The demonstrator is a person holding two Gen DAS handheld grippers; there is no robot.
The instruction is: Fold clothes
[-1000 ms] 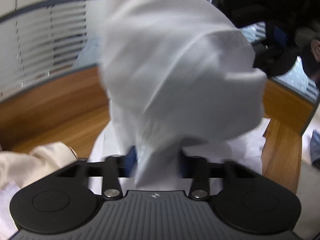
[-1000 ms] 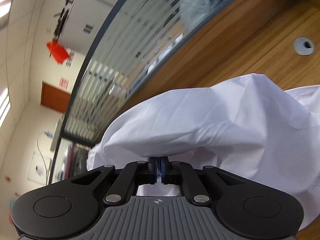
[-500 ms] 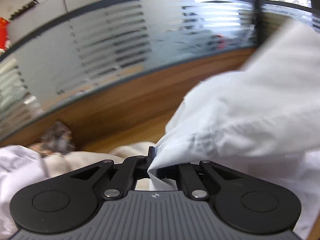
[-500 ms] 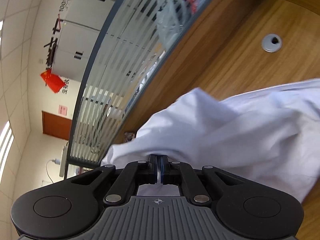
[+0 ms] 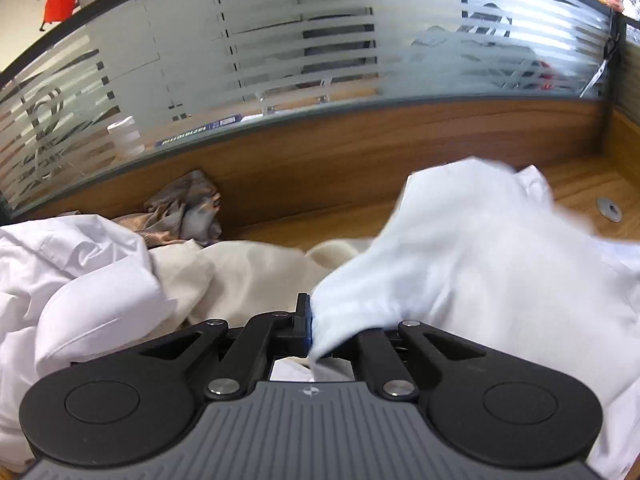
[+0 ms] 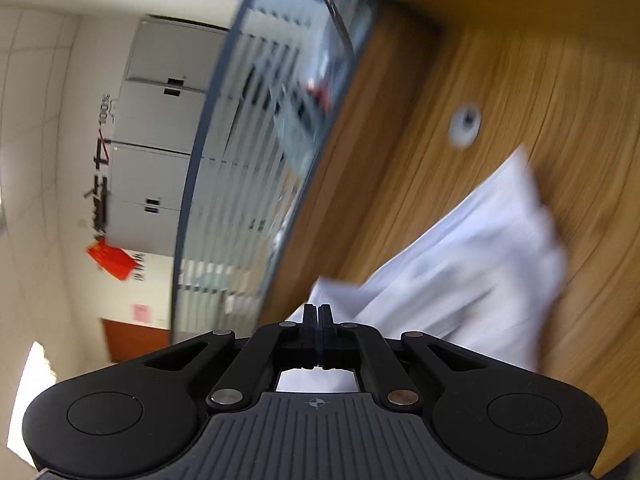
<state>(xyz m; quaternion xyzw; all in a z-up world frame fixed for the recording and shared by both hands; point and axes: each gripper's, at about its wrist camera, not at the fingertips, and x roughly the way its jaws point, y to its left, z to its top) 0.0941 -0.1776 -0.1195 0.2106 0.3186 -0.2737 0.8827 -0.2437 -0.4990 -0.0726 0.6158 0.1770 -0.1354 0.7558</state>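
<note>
A white shirt (image 5: 480, 264) hangs from my left gripper (image 5: 314, 320), which is shut on its edge; the cloth covers the right finger and spreads right over the wooden desk (image 5: 580, 192). In the right wrist view the same white shirt (image 6: 472, 280) trails right from my right gripper (image 6: 319, 316), whose jaws are pressed together on a thin edge of it. That view is tilted and blurred.
A heap of other clothes lies left: a white garment (image 5: 80, 276), a cream one (image 5: 248, 272) and a crumpled grey-brown one (image 5: 184, 208). A frosted glass partition (image 5: 320, 52) on a wooden wall bounds the desk's far side. A cable grommet (image 5: 609, 209) sits far right.
The shirt has dropped from high in front of the left camera to low at the right. The left gripper closed on its edge. The right gripper swung and tilted, still gripping.
</note>
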